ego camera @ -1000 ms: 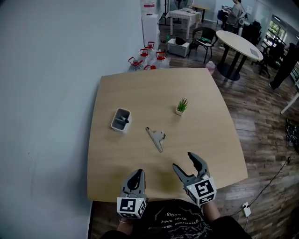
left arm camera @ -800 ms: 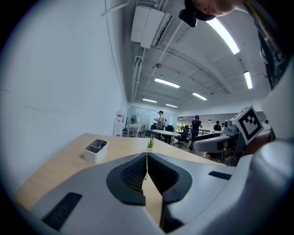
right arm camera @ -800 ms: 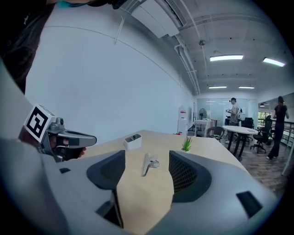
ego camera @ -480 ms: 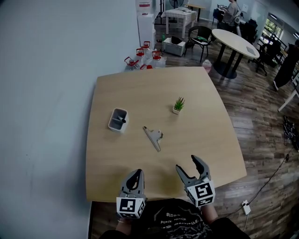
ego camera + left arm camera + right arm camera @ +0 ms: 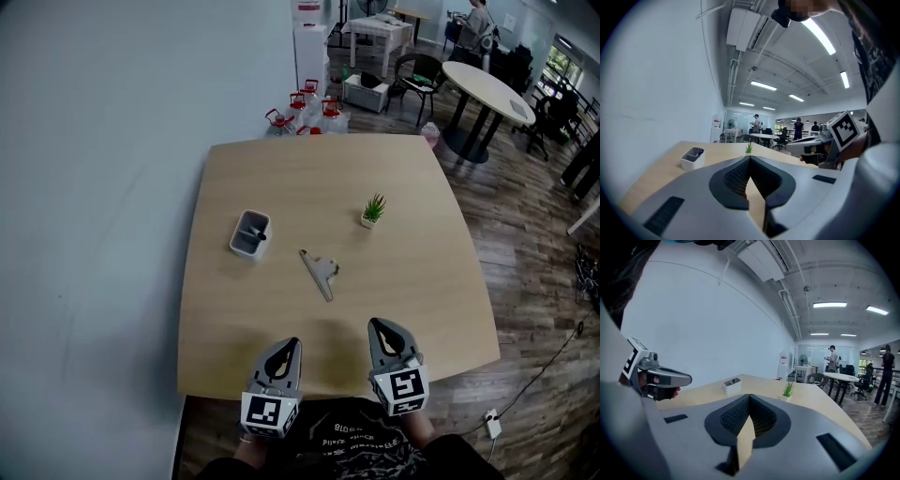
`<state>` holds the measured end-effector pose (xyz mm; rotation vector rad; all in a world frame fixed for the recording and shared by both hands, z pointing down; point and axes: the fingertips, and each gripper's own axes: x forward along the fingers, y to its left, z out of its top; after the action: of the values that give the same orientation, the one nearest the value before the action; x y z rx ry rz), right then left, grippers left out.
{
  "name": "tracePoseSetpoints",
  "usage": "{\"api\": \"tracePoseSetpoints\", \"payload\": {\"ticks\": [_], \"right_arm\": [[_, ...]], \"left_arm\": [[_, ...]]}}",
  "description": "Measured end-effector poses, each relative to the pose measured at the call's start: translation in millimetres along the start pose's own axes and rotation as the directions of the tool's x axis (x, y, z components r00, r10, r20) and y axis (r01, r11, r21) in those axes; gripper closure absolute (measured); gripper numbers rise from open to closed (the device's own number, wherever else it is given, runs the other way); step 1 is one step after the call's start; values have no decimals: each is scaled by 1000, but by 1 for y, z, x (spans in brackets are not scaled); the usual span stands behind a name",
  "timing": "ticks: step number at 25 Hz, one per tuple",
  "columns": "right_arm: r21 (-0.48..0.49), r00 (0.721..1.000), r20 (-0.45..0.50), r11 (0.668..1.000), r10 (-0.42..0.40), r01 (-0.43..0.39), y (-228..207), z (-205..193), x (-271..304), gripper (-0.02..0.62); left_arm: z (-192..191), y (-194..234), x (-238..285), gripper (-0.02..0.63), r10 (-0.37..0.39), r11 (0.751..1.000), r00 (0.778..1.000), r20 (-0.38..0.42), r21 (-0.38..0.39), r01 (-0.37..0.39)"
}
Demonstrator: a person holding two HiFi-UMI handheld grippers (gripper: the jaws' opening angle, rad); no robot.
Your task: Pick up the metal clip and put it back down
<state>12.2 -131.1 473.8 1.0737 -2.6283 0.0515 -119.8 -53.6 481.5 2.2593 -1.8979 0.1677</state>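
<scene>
Holding both grippers over the near edge of the table (image 5: 412, 206), we have the left gripper (image 5: 289, 345) with its jaws together on nothing. The right gripper (image 5: 380, 323) has just closed its jaws, also empty. The metal clip (image 5: 320, 272) lies flat mid-table, well ahead of both, untouched.

Nothing legible is showing: the left gripper (image 5: 289, 345) and the right gripper (image 5: 380, 326) are bearing only black-and-white square code patterns, and the pale print on the person's dark shirt (image 5: 361, 450) is coming out too blurred to read.
</scene>
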Motion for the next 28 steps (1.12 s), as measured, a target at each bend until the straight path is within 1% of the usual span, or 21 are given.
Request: {"api": "tracePoseSetpoints", "payload": {"ticks": [2, 4, 9, 12, 15, 18, 22, 24, 26, 28], "right_arm": [[10, 1000, -4, 1000, -5, 5, 0, 0, 2, 581], [16, 1000, -9, 1000, 3, -3, 1, -4, 4, 581], [-16, 1000, -10, 1000, 22, -22, 9, -1, 9, 581], [-23, 998, -47, 999, 29, -30, 13, -7, 12, 583], [-15, 997, -76, 999, 31, -32, 12, -13, 13, 583], [-15, 996, -75, 999, 42, -43, 11, -12, 14, 583], [-20, 996, -75, 998, 56, -58, 11, -12, 14, 583], [-8, 995, -77, 998, 63, -64, 11, -14, 15, 583], [18, 995, -77, 998, 67, -66, 9, -15, 16, 583], [22, 995, -77, 998, 65, -63, 8, -15, 17, 583]], "left_arm": [[0, -6, 0, 597, -33, 999, 999, -4, 5, 33], [-2, -9, 0, 597, -44, 999, 999, -5, 10, 44], [1, -5, 1, 597, -31, 1000, 999, 6, 0, 31], [0, -1, 1, 597, -18, 1000, 1000, 1, -12, 18], [-4, 1, 2, 597, -10, 1000, 1000, -8, -22, 10], [-5, 1, 2, 597, -20, 1000, 1000, -16, -22, 19], [-7, 4, 3, 597, -8, 999, 1000, -17, -31, 8], [-9, 5, 3, 597, -3, 999, 1000, -16, -38, 2], [-9, 5, 5, 597, -4, 999, 1000, -17, -34, 3], [-8, 5, 6, 597, -6, 1000, 1000, -18, -28, 6]]}}
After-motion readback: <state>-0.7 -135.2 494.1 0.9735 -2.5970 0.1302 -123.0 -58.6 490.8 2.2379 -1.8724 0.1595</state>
